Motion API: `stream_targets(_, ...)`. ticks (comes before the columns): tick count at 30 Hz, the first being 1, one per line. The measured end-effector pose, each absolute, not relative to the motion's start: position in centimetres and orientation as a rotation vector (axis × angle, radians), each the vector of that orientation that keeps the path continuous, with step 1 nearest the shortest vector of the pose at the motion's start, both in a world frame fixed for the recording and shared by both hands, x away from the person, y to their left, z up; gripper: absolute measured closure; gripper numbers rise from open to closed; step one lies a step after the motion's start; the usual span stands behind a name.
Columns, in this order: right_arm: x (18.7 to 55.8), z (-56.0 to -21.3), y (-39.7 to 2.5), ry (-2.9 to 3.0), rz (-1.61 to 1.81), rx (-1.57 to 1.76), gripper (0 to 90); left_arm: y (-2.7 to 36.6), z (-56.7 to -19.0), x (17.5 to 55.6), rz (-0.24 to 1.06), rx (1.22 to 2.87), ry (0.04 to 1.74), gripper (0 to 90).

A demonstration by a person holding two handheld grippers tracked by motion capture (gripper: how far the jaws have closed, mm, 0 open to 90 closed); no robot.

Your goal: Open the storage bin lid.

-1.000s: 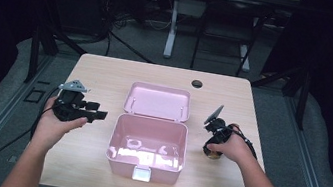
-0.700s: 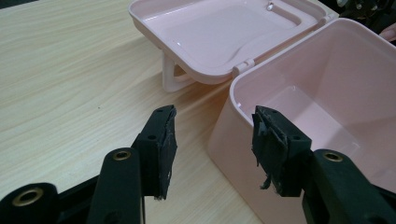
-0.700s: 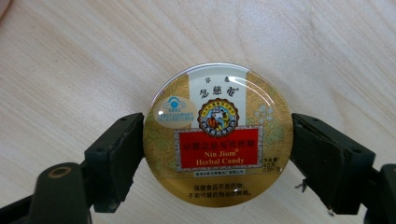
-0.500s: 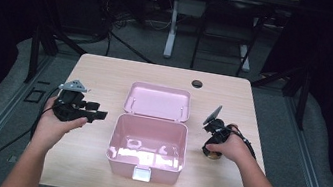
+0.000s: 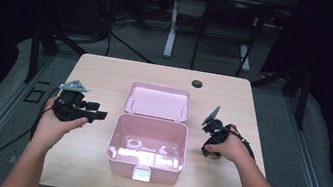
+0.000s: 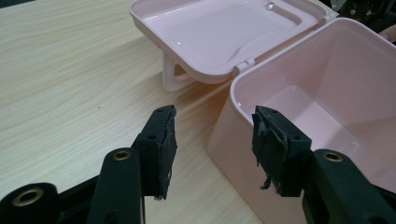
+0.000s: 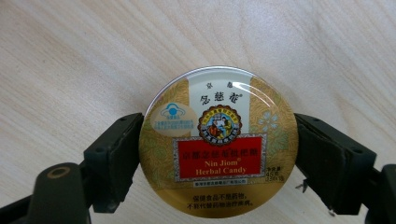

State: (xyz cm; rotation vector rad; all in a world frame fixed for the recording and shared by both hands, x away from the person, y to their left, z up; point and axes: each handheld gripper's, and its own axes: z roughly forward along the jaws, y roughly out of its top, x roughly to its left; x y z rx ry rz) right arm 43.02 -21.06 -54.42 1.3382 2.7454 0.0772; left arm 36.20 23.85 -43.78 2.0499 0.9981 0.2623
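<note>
Gold Nin Jiom candy tin (image 7: pixel 218 142) on table (image 5: pixel 107 71), clamped between right gripper (image 7: pixel 218 158) jaws. Pink storage box (image 5: pixel 148 141), lid open, sits left of it; left gripper (image 6: pixel 212 140) agape beside box wall.

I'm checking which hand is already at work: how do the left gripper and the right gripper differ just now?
The left gripper has its jaws spread with nothing between them, while the right gripper has its jaws set against both sides of the round candy tin. The left one points at the side wall of the open pink box; the right one points down at the table, right of the box. Both have black jaws with worn pads.
</note>
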Motion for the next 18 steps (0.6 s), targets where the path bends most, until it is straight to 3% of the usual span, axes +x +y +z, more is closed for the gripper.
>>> stream_targets(18,43.14,-54.83,-21.15,2.746,0.088,1.348,19.4,23.90,-43.82,36.24,0.259,2.053,0.999,49.3)
